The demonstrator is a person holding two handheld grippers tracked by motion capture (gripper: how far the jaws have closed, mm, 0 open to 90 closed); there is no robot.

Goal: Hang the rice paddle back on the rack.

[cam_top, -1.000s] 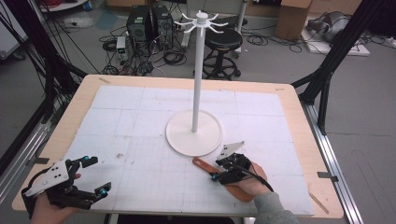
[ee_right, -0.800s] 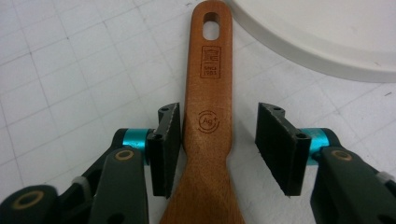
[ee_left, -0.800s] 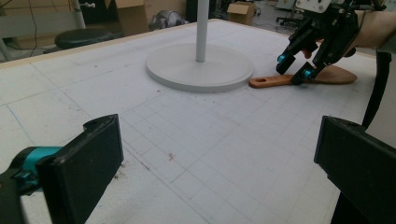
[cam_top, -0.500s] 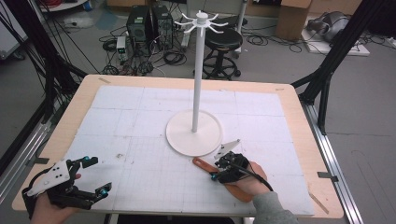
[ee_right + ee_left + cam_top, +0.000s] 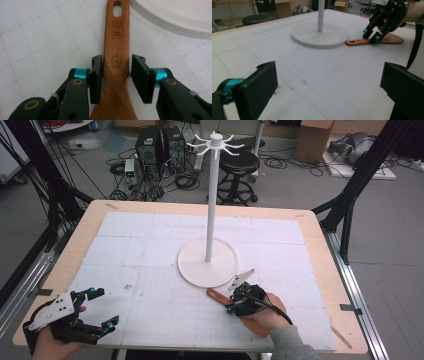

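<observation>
Where the wooden spatula (image 5: 116,62) lies on the desk (image 5: 320,240), its long axis is what the grasp turns on — in the right gripper view it runs straight up the middle of the frame, holed handle end at the top, broad blade at the bottom, and the neck sits squarely between the two black jaws. The right gripper (image 5: 116,75) has just been closing: the left jaw looks to be at the wood's edge, the right jaw stands a sliver off it, so the narrow gap is not yet a grip. The jaws cross the handle at right angles, which should suit a clean pinch.

In the high view the spatula (image 5: 216,294) lies low and right of centre, slanting from the hand toward the white stand (image 5: 208,265), its handle tip just beside the round base. The right gripper (image 5: 236,306) is on it; the left gripper (image 5: 102,310) rests well apart at the lower left, jaws wide with nothing between them — the left gripper view shows bare gridded mat (image 5: 332,82) there.
</observation>
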